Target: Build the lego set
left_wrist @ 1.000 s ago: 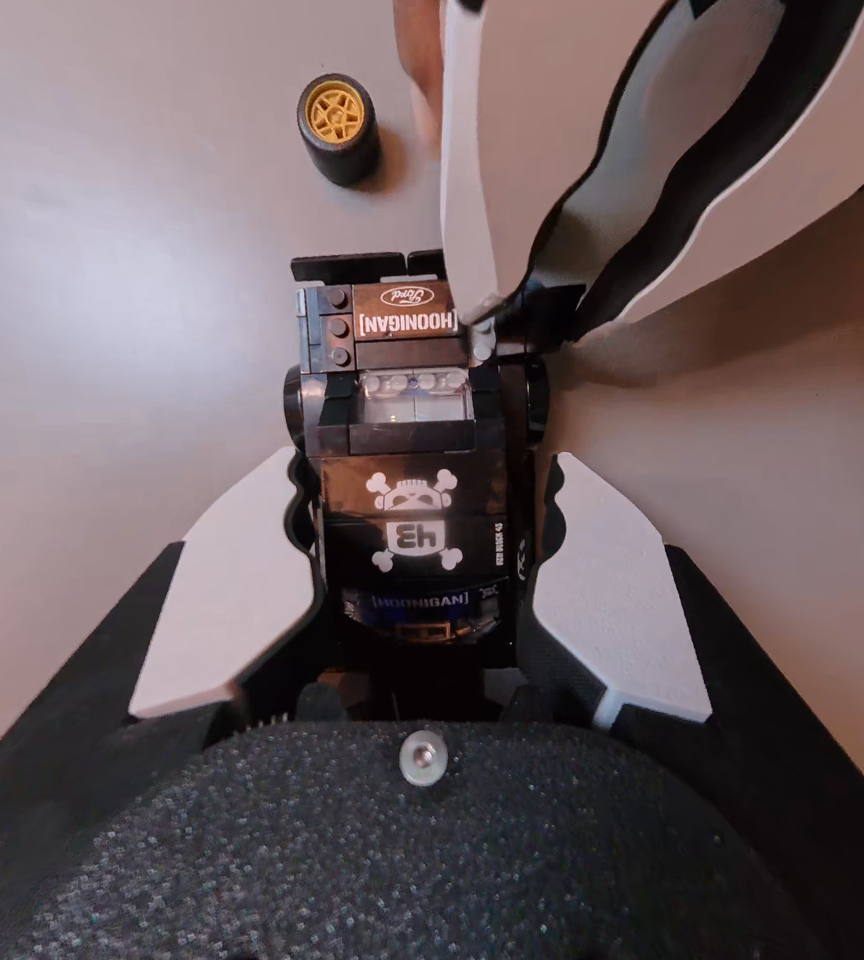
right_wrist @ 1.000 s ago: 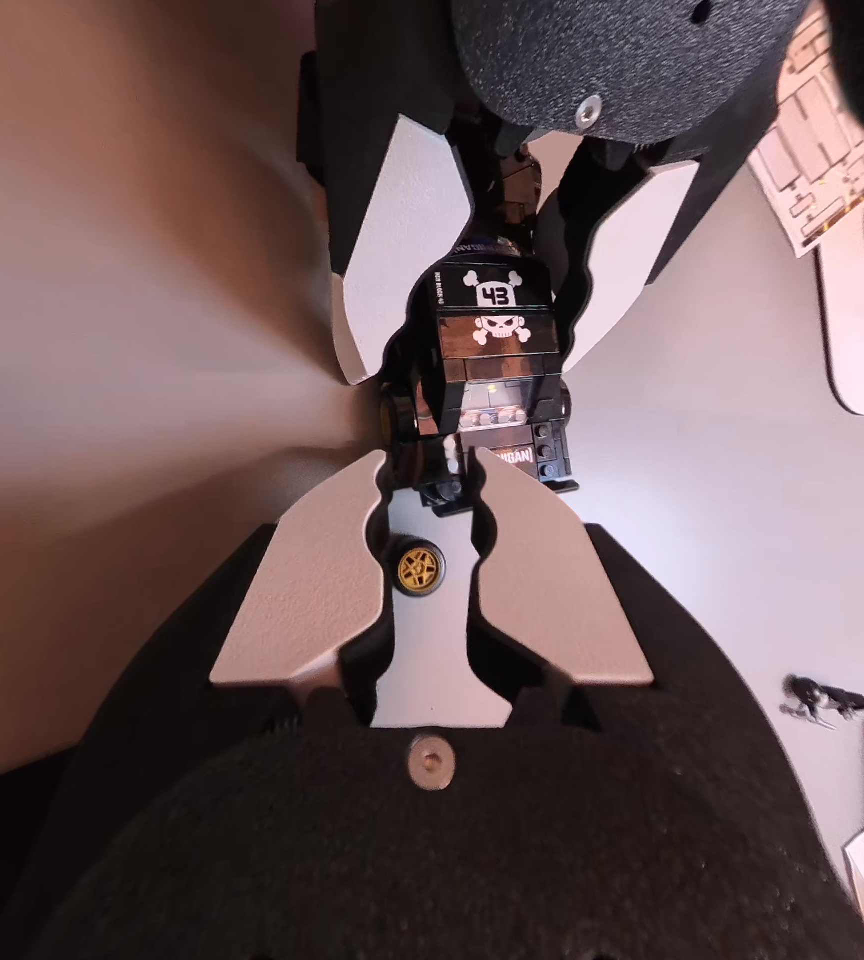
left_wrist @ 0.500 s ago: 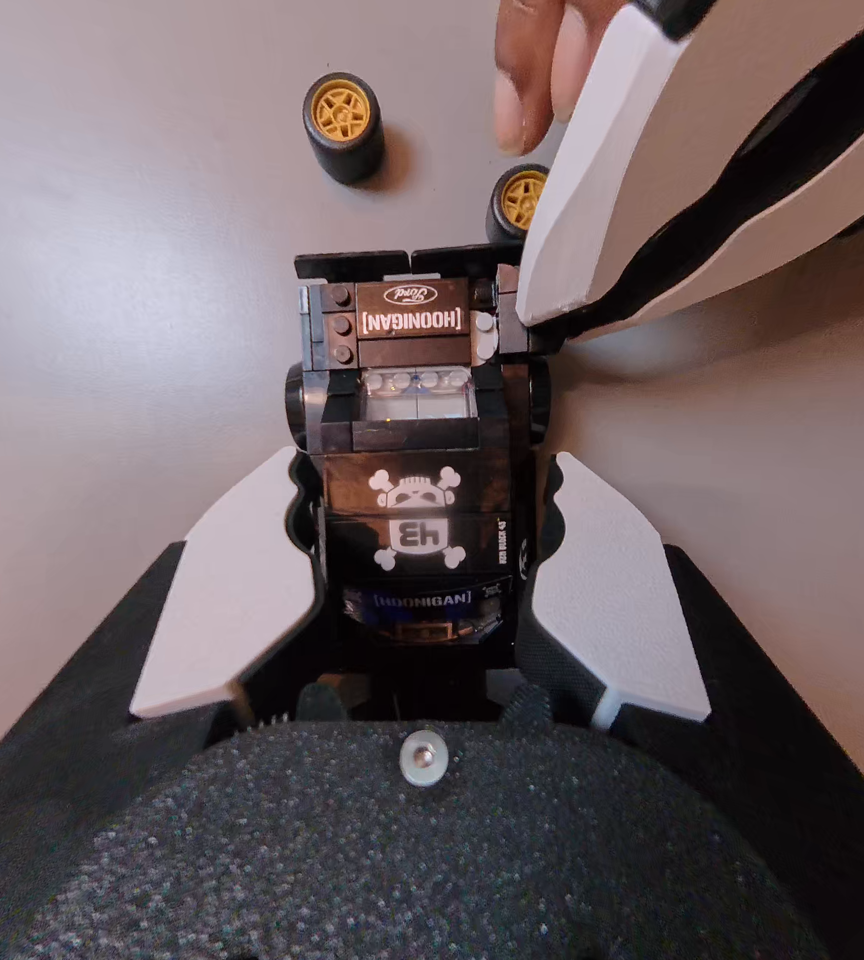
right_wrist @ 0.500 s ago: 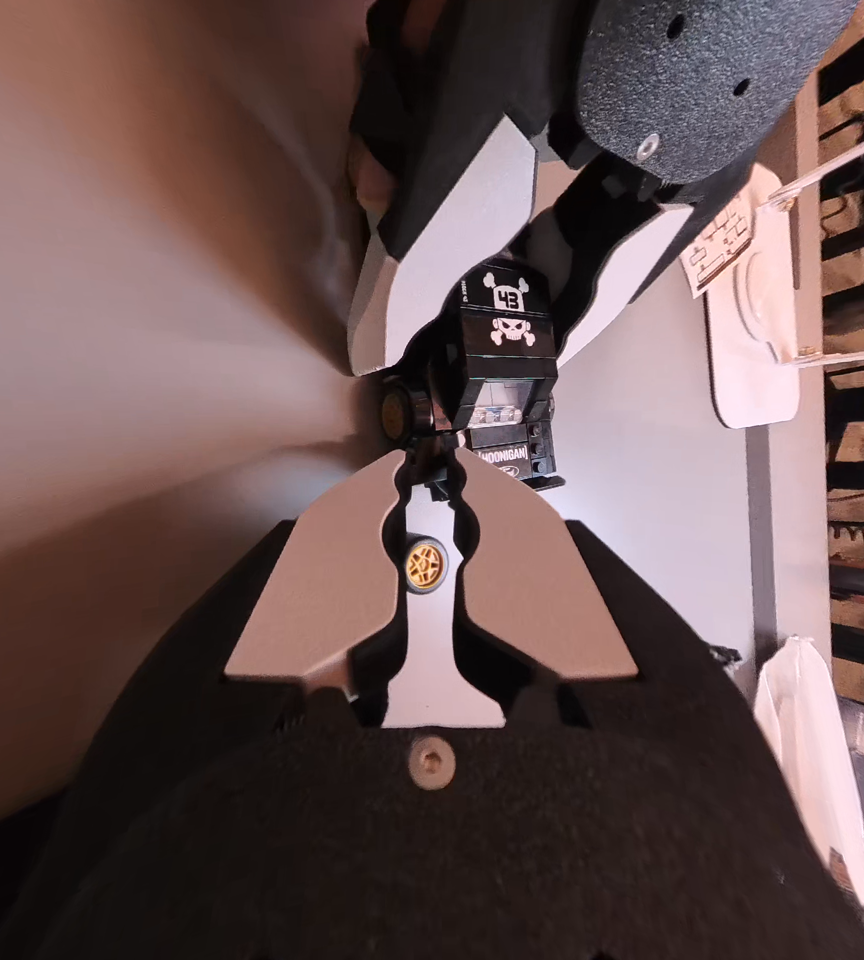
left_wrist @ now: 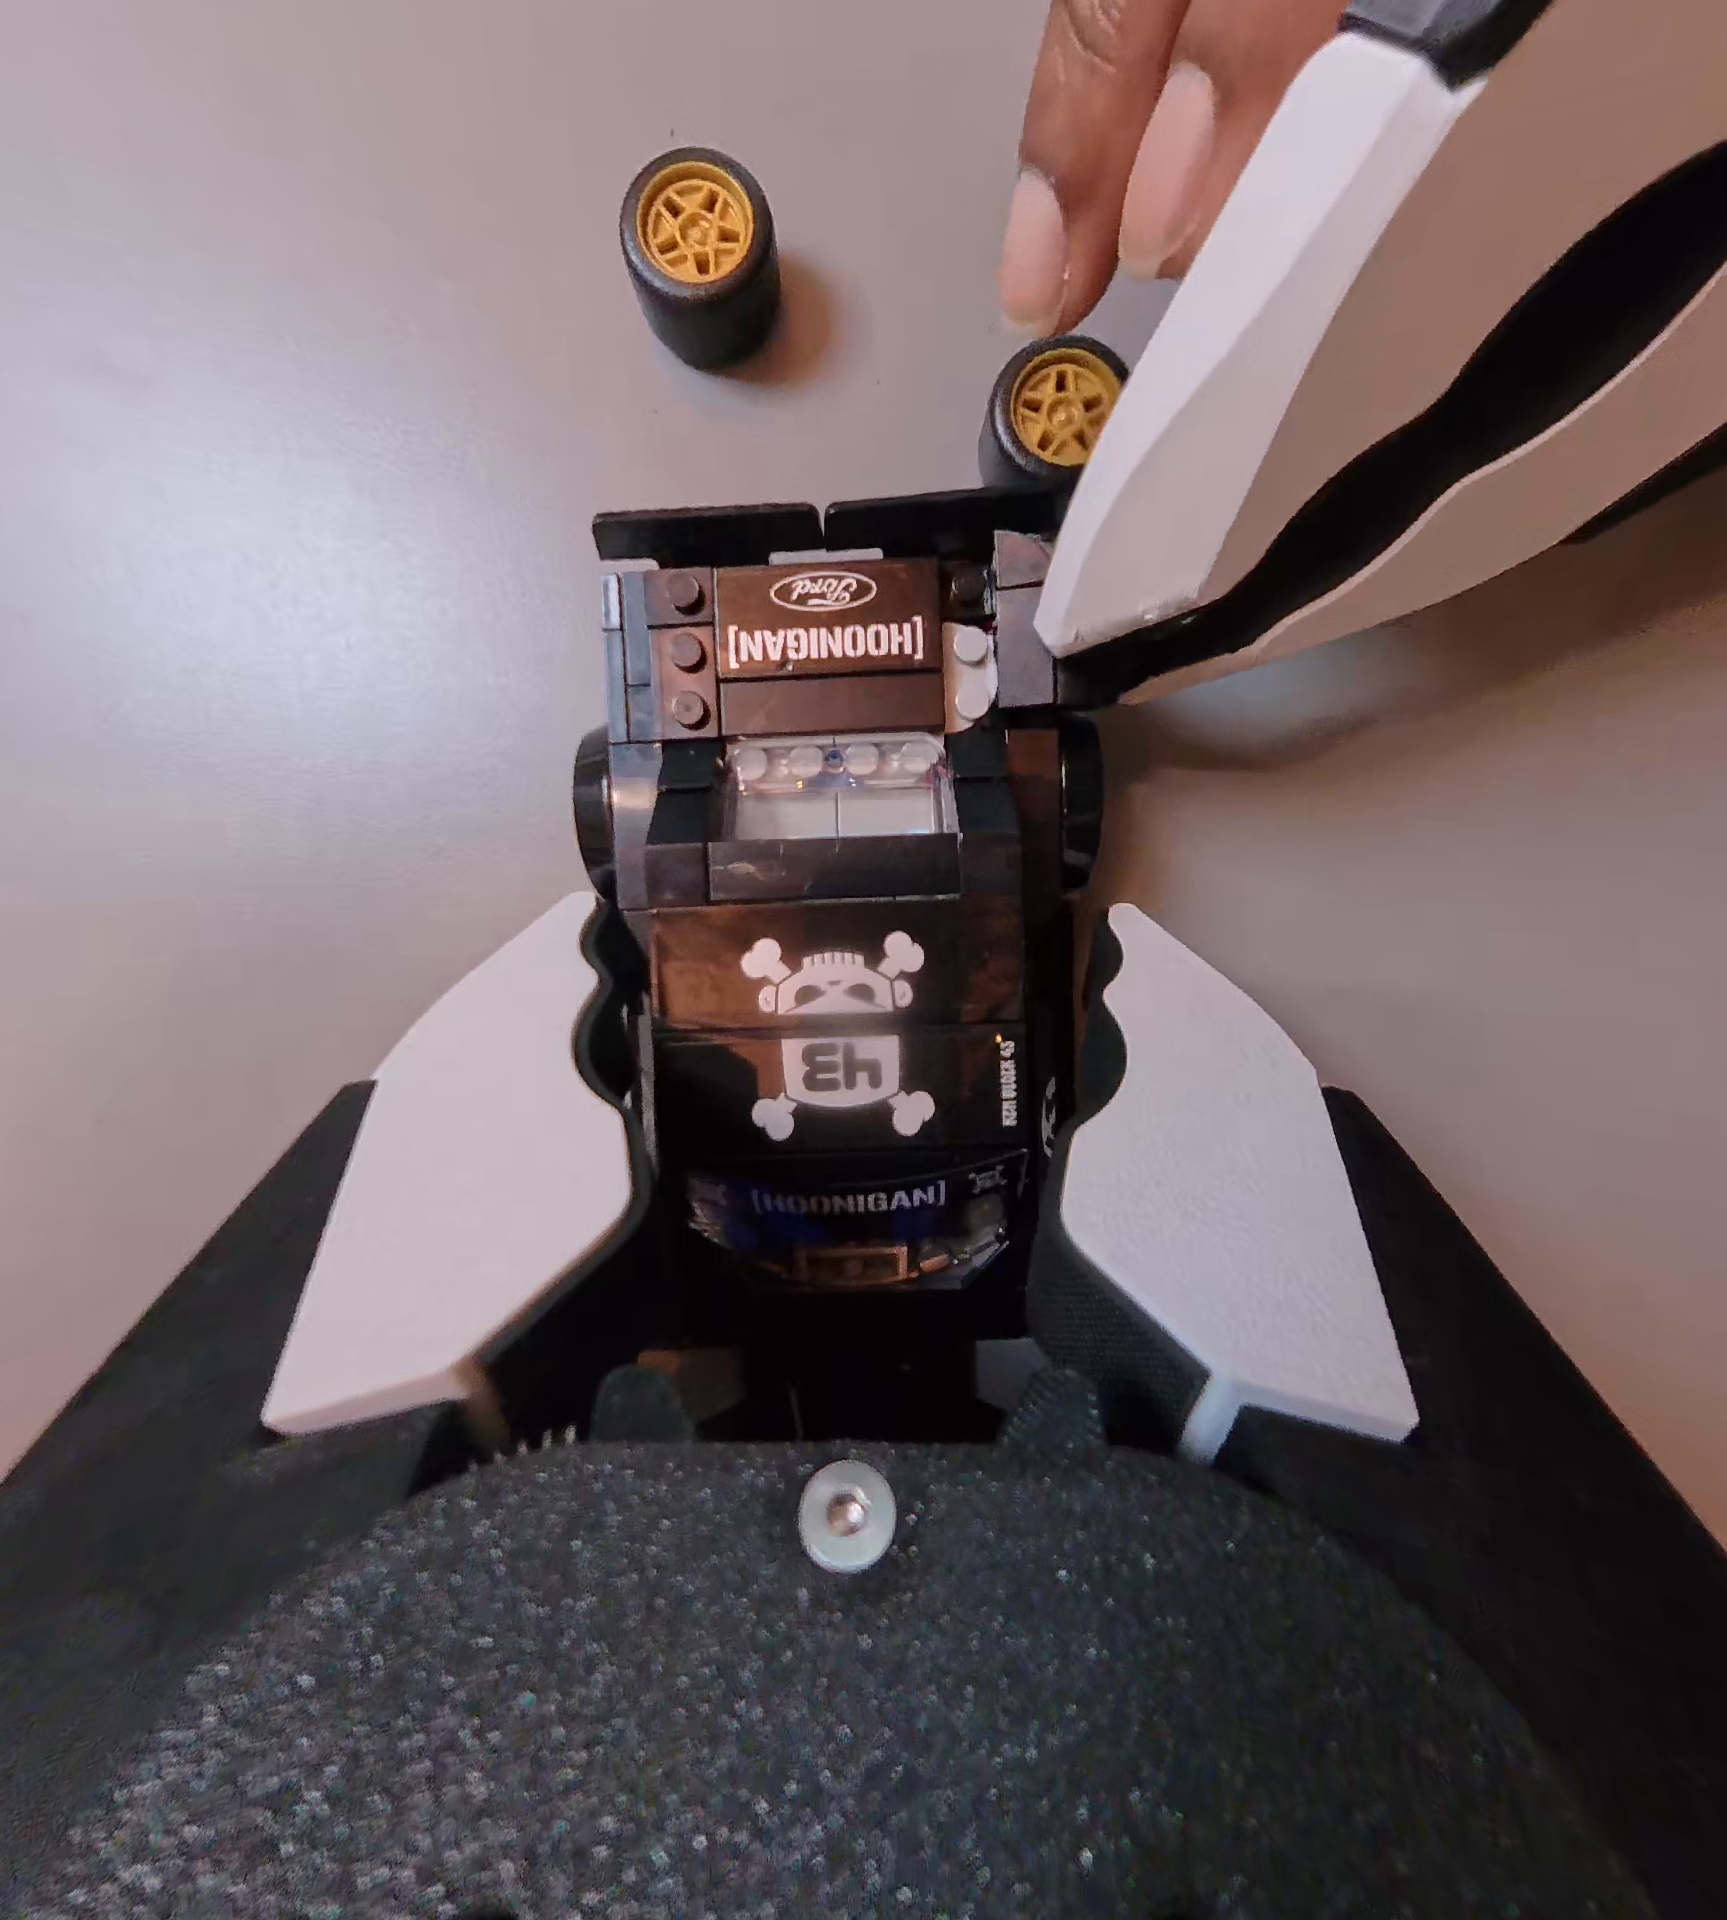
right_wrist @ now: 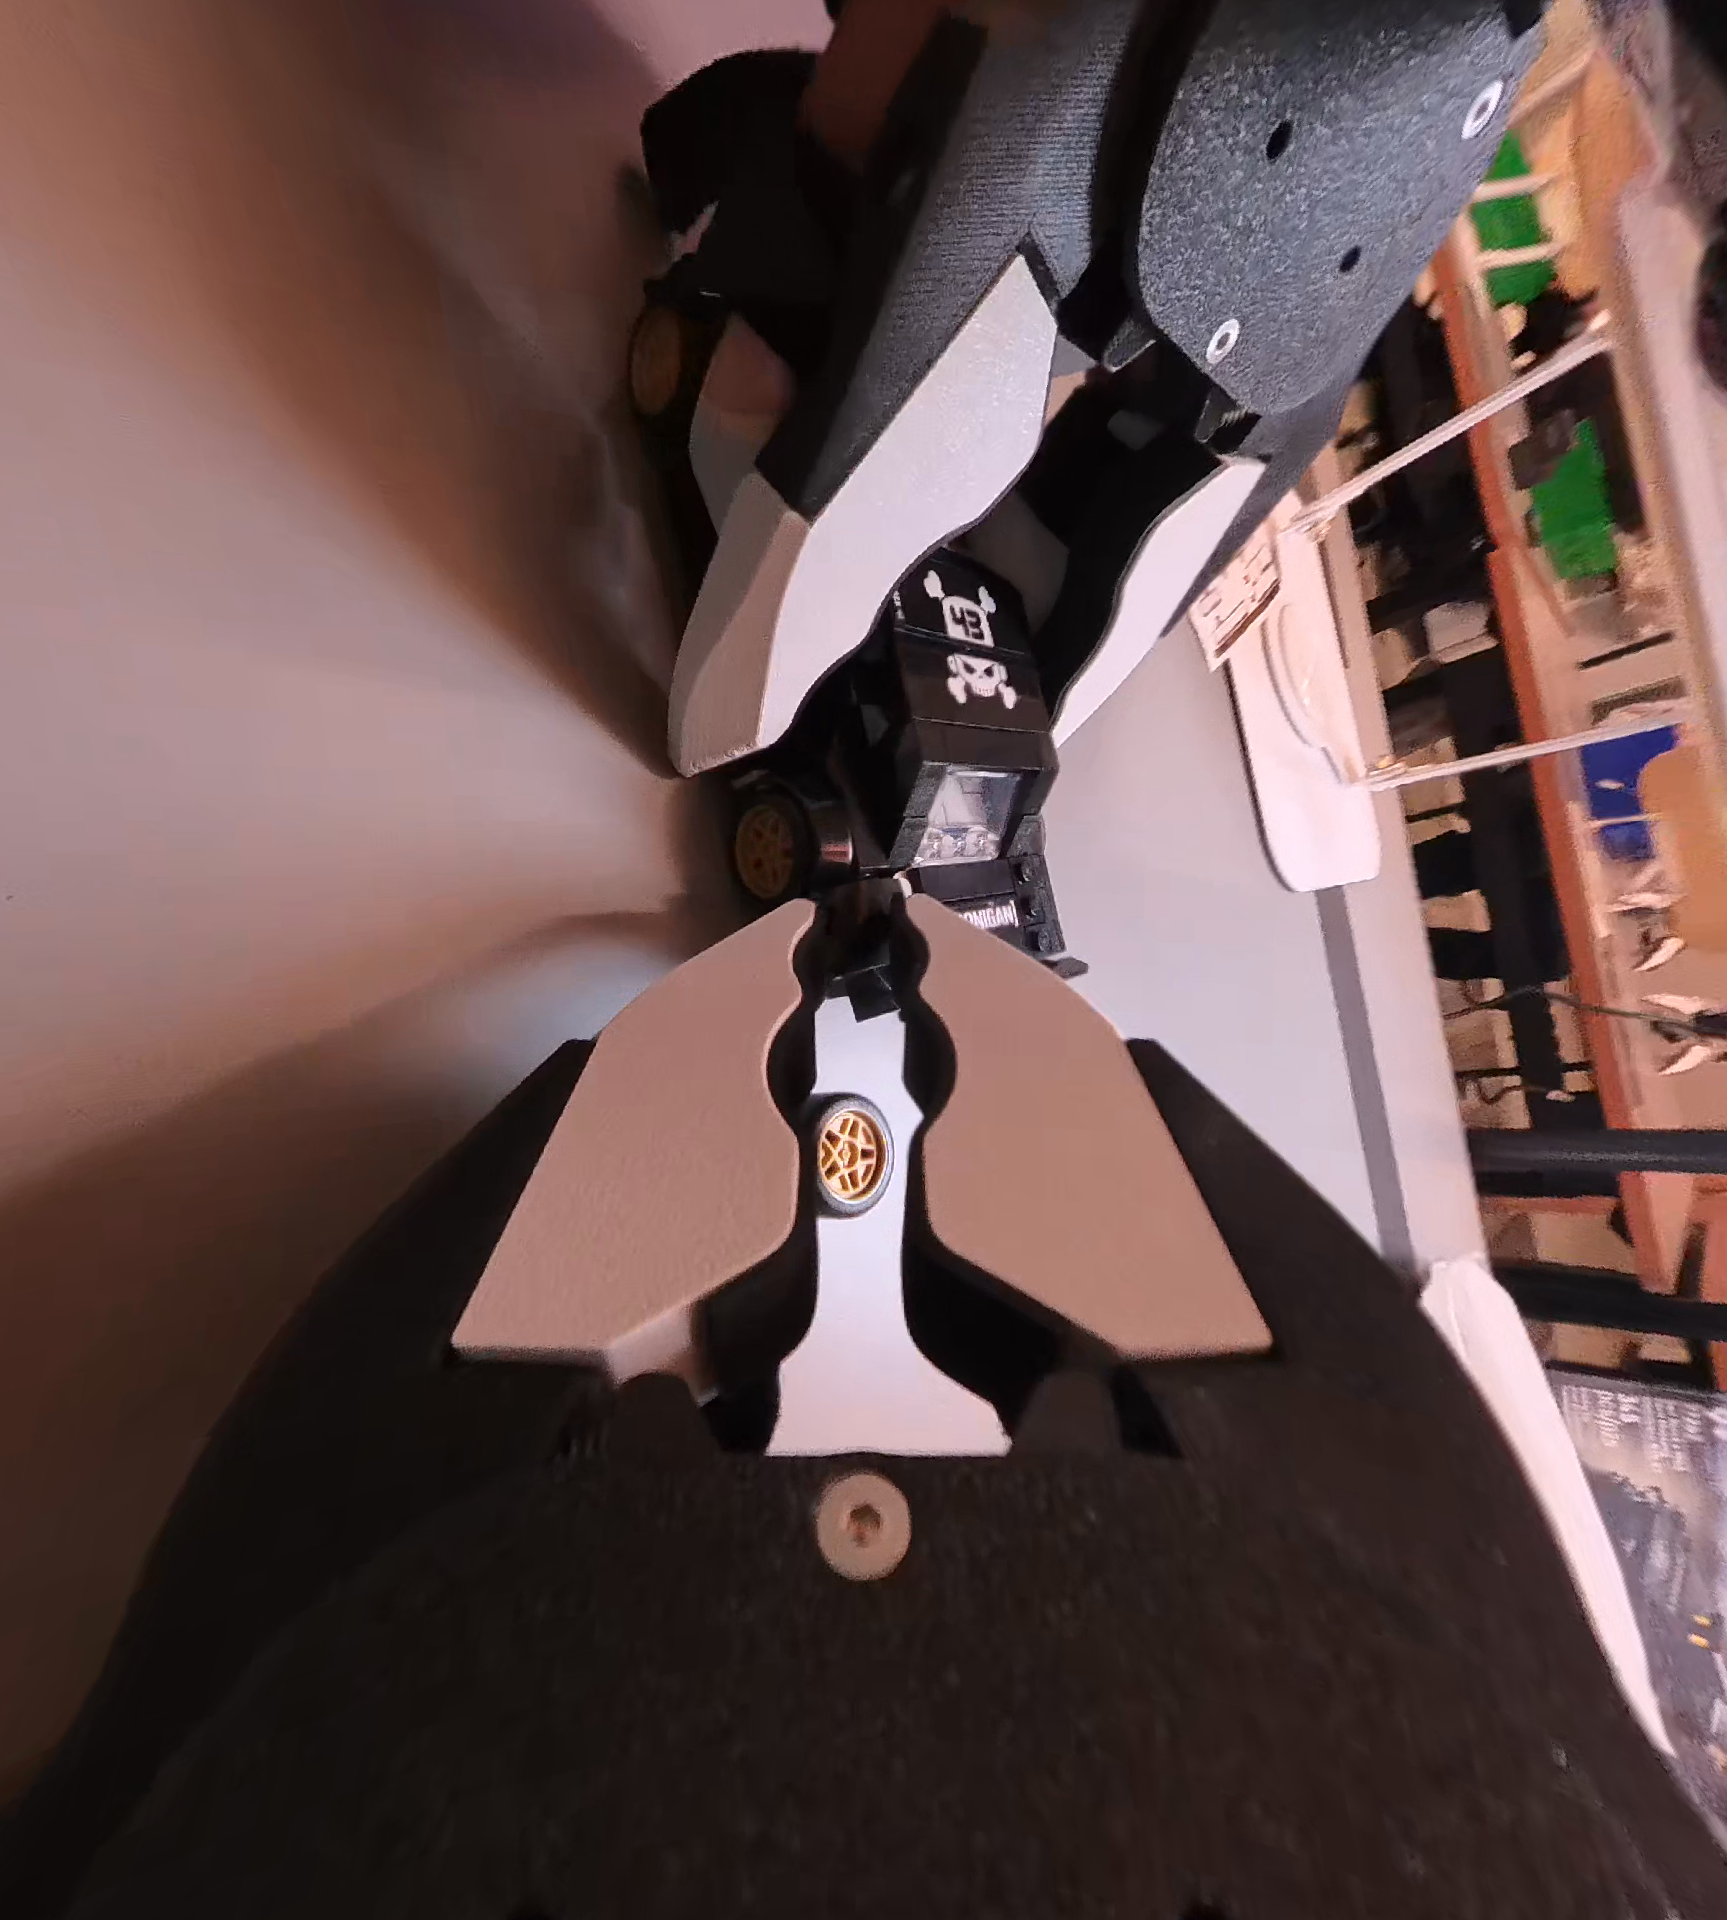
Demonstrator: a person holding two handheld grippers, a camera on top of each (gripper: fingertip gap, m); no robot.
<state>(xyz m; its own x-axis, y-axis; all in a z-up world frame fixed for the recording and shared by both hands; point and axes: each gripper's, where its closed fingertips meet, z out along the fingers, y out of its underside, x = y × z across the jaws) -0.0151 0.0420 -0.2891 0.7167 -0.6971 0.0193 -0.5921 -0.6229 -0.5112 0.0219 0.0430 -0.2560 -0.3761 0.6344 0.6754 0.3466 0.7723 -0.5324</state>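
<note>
A black lego car (left_wrist: 838, 987) with skull stickers lies lengthwise between the fingers of my left gripper (left_wrist: 848, 935), which is shut on its sides. The car's rear points away, and a small grey piece (left_wrist: 973, 675) sits on its right rear. My right gripper (right_wrist: 854, 914) has its jaws almost together and holds nothing. Its tips touch the car's right rear corner (left_wrist: 1025, 665). It shows in the left wrist view (left_wrist: 1077, 644) coming in from the upper right. The car (right_wrist: 973, 748) shows one gold-rimmed wheel (right_wrist: 765, 842) fitted on its side.
Two loose gold-rimmed wheels (left_wrist: 698, 260) (left_wrist: 1051, 416) lie on the grey table behind the car; one shows between my right fingers (right_wrist: 854, 1153). A hand's fingers (left_wrist: 1077, 187) hover above them. A white stand with a booklet (right_wrist: 1295, 790) and a lego box (right_wrist: 1721, 1558) are at the right. The gap from one gripper's tips to the other's is roughly 5 cm.
The right gripper has left the small grey piece on the car's rear, narrowed its jaws, and shifted to the rear right corner. A second loose wheel and a hand's fingers have come into view.
</note>
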